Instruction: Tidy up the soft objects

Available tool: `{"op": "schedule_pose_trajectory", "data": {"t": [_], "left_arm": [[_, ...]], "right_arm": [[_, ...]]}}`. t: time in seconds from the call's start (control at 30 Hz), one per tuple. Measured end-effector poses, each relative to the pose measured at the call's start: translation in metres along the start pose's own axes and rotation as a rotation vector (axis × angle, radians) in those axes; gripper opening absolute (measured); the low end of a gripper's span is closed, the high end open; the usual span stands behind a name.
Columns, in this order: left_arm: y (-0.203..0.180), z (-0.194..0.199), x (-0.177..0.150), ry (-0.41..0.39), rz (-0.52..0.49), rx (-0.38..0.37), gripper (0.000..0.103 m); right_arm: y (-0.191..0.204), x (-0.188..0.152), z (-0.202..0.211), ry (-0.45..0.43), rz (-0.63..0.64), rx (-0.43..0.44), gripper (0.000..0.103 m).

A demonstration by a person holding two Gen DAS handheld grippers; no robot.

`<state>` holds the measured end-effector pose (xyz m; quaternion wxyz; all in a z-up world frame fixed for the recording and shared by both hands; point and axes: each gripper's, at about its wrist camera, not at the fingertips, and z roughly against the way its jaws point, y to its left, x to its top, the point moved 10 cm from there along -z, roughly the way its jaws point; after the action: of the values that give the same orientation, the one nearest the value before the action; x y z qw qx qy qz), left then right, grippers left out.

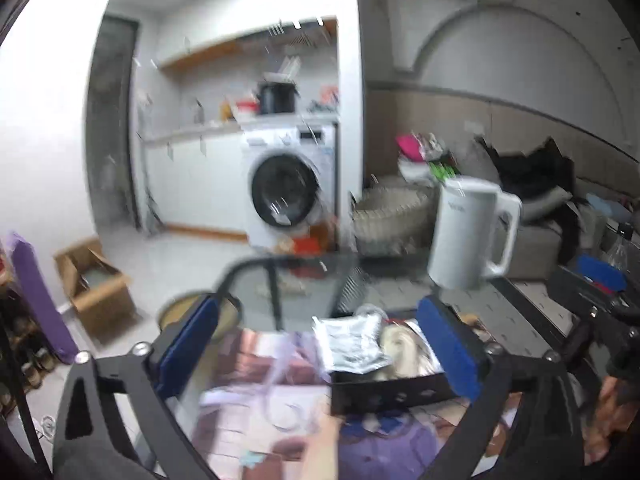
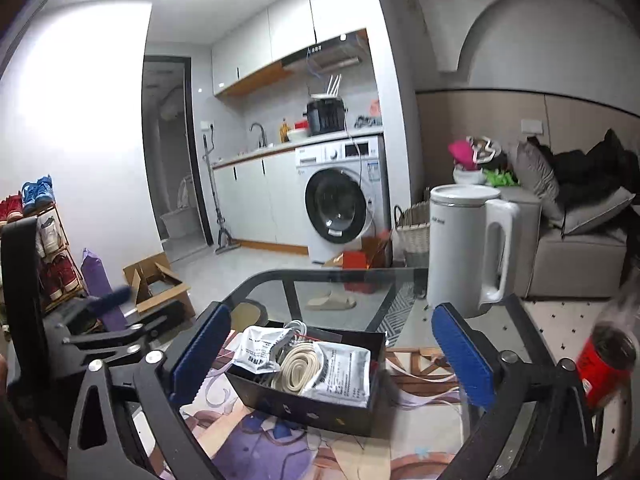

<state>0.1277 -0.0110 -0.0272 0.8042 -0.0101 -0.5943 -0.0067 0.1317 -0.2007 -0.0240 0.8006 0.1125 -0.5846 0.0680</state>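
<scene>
Now both grippers hang wide apart and empty over the glass-topped table with the black frame (image 2: 320,276). Dead ahead of the right gripper (image 2: 334,354), sitting between its blue pads (image 2: 200,350), is the shallow black cardboard box (image 2: 320,408), resting on a printed anime-style mat (image 2: 256,440). Inside it: two crinkled silver foil sachets (image 2: 340,372), one at the left end, one at the right, with a coiled cream flat cable (image 2: 298,364) tucked between them. The box's long axis runs left to right, slightly skewed, its right end nearer.

From the left gripper (image 1: 320,350), also spread open, the same box lies ahead and to the right, close against its right pad; this view is blurred. By my reading the right gripper is better lined up, centred over the box, so any pick looks like a straight reach forward and down.

Writing: the sachets carry dense black print, too small to read. The tall white electric kettle with a handle (image 2: 464,248), at the table's far right, bears a small grey logo I can't make out.
</scene>
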Motion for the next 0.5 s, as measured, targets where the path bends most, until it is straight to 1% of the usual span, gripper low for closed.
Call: {"op": "schedule_pose_trajectory", "data": {"t": [0.03, 0.13, 0.27, 0.37, 0.5], "left_arm": [[0.001, 0.007, -0.001, -0.013, -0.009, -0.014, 0.101], [-0.002, 0.017, -0.005, -0.012, -0.038, -0.045, 0.101], [-0.001, 0.041, -0.011, -0.068, -0.053, -0.045, 0.103], [-0.002, 0.048, -0.022, -0.064, -0.023, -0.041, 0.103], [-0.001, 0.053, -0.036, -0.036, 0.042, -0.042, 0.103]], "right_arm": [[-0.001, -0.003, 0.006, -0.006, 0.008, -0.002, 0.102], [0.000, -0.008, 0.022, -0.033, 0.040, 0.005, 0.102], [-0.002, -0.019, 0.040, -0.083, 0.029, -0.024, 0.103], [-0.001, -0.027, 0.048, -0.099, 0.019, -0.033, 0.103], [0.004, -0.032, 0.051, -0.112, 0.031, -0.048, 0.103]]}}
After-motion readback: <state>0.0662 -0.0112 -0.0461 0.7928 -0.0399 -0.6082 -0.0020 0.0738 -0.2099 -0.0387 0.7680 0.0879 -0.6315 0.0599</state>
